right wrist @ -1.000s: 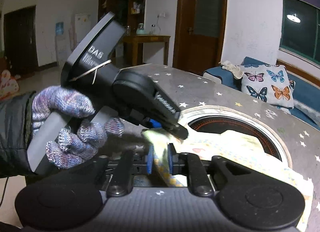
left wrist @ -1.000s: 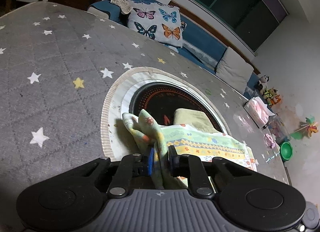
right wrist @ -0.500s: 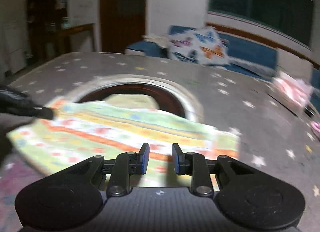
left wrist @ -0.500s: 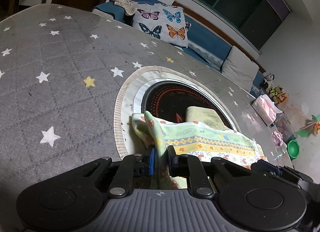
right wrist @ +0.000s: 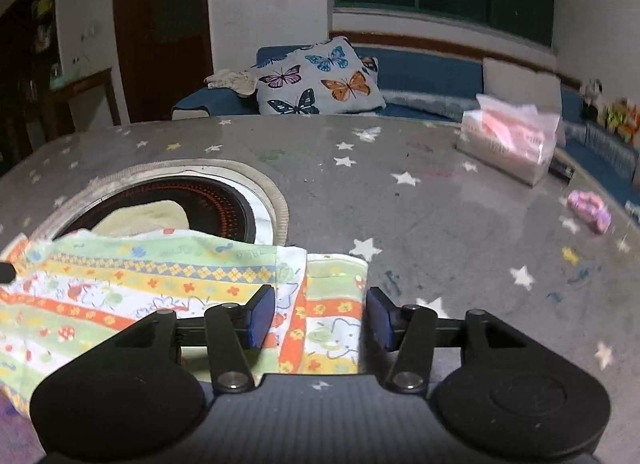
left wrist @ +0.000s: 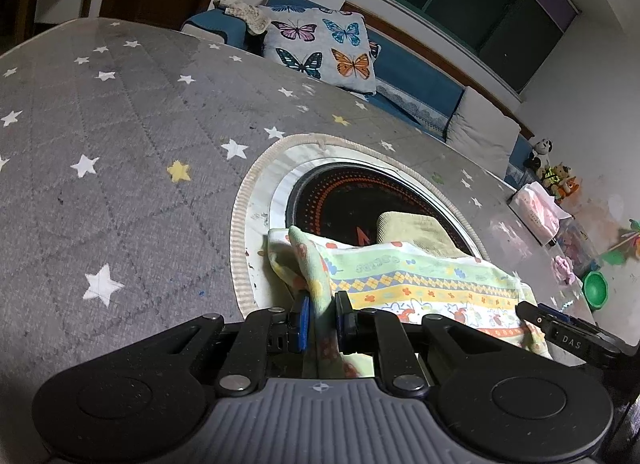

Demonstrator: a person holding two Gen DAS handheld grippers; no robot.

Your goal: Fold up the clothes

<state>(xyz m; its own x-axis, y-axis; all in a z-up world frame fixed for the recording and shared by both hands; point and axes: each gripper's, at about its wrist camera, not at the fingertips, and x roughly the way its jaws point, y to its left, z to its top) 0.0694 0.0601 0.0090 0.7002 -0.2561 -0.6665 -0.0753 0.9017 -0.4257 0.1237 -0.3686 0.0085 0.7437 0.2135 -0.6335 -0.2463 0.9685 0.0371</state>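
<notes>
A patterned green, yellow and orange cloth (left wrist: pixel 420 284) lies across the round inset of the grey star table (left wrist: pixel 140 144). My left gripper (left wrist: pixel 320 318) is shut on its bunched left corner. In the right wrist view the cloth (right wrist: pixel 160 284) lies spread flat, and my right gripper (right wrist: pixel 320 314) is open with its blue pads either side of the cloth's right end, just above it. The right gripper also shows in the left wrist view (left wrist: pixel 560 334) at the cloth's far end.
A folded beige cloth (left wrist: pixel 412 226) sits on the dark round burner (left wrist: pixel 340 200). A plastic-wrapped tissue box (right wrist: pixel 508 140) and a small pink item (right wrist: pixel 588 210) lie on the table's right side. A butterfly pillow (right wrist: pixel 316 80) rests on the blue sofa behind.
My right gripper let go of the cloth near the left gripper, swung to the cloth's right end and opened wide. The left gripper kept its hold.
</notes>
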